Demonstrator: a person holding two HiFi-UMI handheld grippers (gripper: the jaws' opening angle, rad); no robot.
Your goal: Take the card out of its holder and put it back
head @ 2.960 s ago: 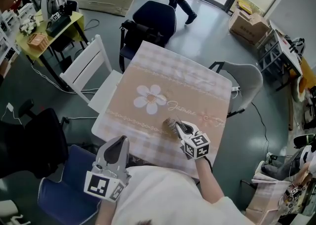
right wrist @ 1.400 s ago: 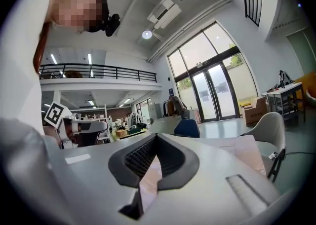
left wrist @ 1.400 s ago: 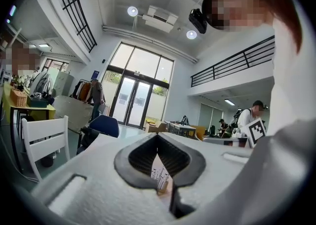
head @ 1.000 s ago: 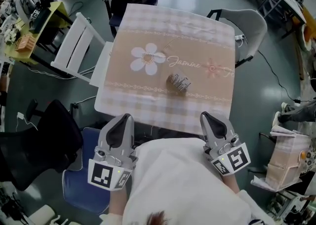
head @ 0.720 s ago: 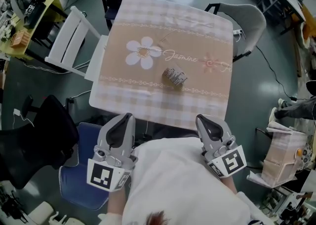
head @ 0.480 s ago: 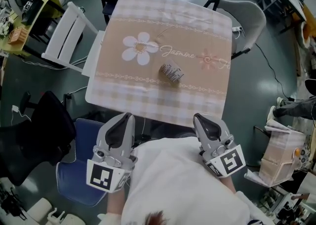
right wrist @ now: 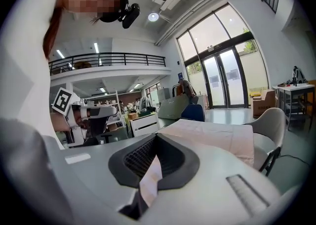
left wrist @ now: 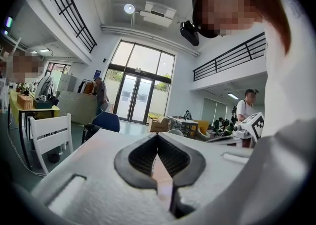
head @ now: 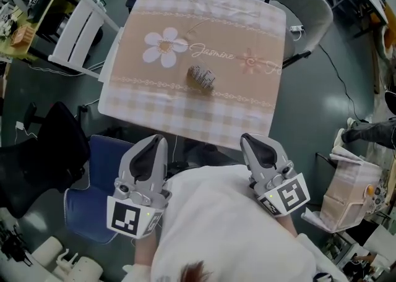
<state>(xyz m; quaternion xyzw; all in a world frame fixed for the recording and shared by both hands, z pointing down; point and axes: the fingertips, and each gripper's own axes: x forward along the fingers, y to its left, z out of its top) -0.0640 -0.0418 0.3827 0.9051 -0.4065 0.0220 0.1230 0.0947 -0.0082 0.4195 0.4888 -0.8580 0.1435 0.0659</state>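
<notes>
Lying on the table [head: 185, 123], the card holder [head: 201, 77] clears every edge widely.

**Right gripper pulled back off the table**

The right gripper [head: 258, 146], earlier out over the table [head: 185, 120] with its tip at the card holder [head: 201, 76], now hangs off the table's near edge, jaws together and empty. The holder stands alone. The person has apparently leaned back, so the table looks farther off.
</notes>
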